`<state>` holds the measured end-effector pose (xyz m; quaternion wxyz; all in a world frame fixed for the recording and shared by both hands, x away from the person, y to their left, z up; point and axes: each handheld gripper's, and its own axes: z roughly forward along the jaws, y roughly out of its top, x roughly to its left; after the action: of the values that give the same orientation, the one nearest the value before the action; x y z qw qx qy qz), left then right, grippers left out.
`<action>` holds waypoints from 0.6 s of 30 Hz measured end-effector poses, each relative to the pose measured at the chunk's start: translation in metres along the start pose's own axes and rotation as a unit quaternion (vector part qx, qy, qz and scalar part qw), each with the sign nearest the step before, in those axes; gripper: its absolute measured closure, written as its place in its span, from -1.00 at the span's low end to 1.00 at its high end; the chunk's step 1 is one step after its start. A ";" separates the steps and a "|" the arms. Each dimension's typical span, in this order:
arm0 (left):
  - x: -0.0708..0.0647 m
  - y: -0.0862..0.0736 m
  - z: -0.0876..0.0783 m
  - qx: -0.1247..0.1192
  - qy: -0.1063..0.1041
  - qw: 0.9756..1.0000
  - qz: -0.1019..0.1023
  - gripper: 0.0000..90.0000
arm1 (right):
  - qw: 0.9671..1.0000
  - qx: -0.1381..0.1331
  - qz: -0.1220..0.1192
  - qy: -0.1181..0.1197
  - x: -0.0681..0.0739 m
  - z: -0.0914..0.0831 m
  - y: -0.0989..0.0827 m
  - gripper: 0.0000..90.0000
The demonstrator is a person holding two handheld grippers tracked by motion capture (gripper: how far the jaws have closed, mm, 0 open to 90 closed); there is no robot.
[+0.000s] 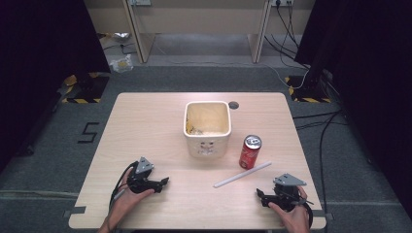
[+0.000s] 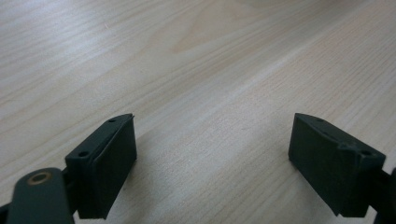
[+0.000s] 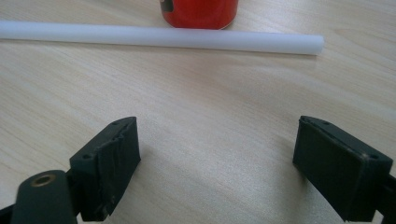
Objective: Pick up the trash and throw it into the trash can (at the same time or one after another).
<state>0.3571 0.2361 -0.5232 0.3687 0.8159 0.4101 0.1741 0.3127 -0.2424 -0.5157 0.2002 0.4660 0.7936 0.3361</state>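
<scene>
A red drink can [image 1: 250,152] stands upright right of the table's middle, its base also at the top of the right gripper view as a red can [image 3: 199,11]. A long white straw [image 1: 242,174] lies flat just in front of it, stretching across the right gripper view as a white tube [image 3: 159,37]. My right gripper [image 1: 262,195] rests open near the front right edge, its jaws wide apart over bare wood [image 3: 217,163]. My left gripper [image 1: 164,182] rests open at the front left, nothing between its jaws [image 2: 212,158].
A cream square bin [image 1: 207,127] with some scraps inside stands at the table's middle, behind the can. A round cable hole [image 1: 233,105] sits near the far edge. The wooden table [image 1: 145,121] stands on grey carpet, with cables and desk legs beyond.
</scene>
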 end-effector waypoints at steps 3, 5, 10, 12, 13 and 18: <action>0.000 0.000 0.000 0.000 0.000 1.000 0.001 -0.68 | 1.000 -0.005 -0.002 -0.002 0.000 -0.001 0.001 -0.67; 0.000 0.000 0.000 0.000 0.000 1.000 0.000 -0.68 | 1.000 -0.009 -0.004 -0.004 -0.001 -0.004 0.003 -0.67; 0.000 0.000 0.000 0.000 0.000 1.000 0.000 -0.68 | 1.000 -0.024 -0.006 -0.009 -0.001 -0.010 0.008 -0.66; 0.000 0.000 0.000 0.000 0.000 1.000 0.000 -0.68 | 1.000 -0.029 -0.007 -0.009 0.000 -0.012 0.010 -0.66; 0.000 0.000 0.000 0.000 0.000 1.000 0.001 -0.68 | 0.999 -0.031 -0.008 -0.010 0.000 -0.013 0.011 -0.66; 0.000 0.000 0.000 0.000 0.000 1.000 0.000 -0.68 | 0.999 -0.040 -0.017 -0.006 0.002 -0.016 0.018 -0.66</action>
<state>0.3571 0.2361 -0.5232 0.3687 0.8159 0.4100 0.1741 0.3123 -0.2400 -0.4913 0.2291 0.4461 0.7859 0.3617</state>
